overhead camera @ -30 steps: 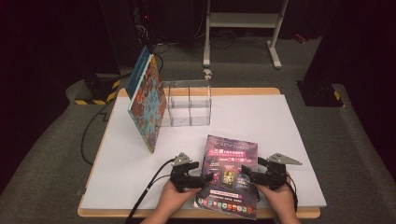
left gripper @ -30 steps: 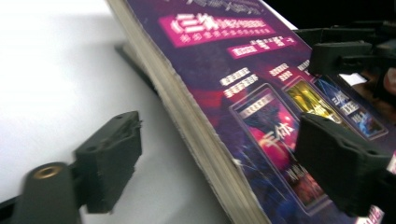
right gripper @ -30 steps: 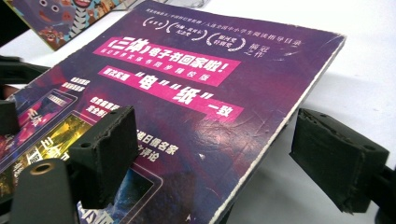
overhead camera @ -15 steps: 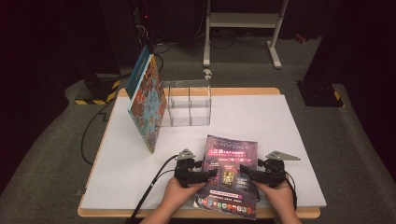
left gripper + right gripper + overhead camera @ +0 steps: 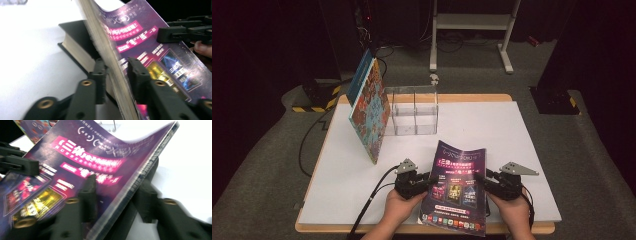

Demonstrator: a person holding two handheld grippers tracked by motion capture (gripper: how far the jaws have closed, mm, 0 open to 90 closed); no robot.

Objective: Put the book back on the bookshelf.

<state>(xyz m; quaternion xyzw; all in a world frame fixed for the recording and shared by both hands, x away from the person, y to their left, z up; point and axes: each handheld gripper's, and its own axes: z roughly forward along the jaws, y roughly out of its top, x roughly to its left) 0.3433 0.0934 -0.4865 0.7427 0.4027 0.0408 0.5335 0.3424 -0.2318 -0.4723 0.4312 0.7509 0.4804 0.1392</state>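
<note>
At lower centre of the high view, the left tool point(image 5: 428, 180) and right tool point(image 5: 481, 178), jaws just closing, clamp the purple book point(image 5: 457, 186) by its side edges. Next, a judged level lift off the bench point(image 5: 522, 150).

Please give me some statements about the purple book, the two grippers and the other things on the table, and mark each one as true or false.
1. The left gripper and the right gripper grip the purple book at opposite side edges. True; both sets of jaws have just been closing on it.
2. The purple book stands inside the clear holder. False: it is at the near edge of the table, between the grippers.
3. A colourful patterned book leans against the clear holder's left side. True.
4. The clear holder is full of books. False: its compartments look empty.
5. The purple book's front cover faces up. True.
</note>
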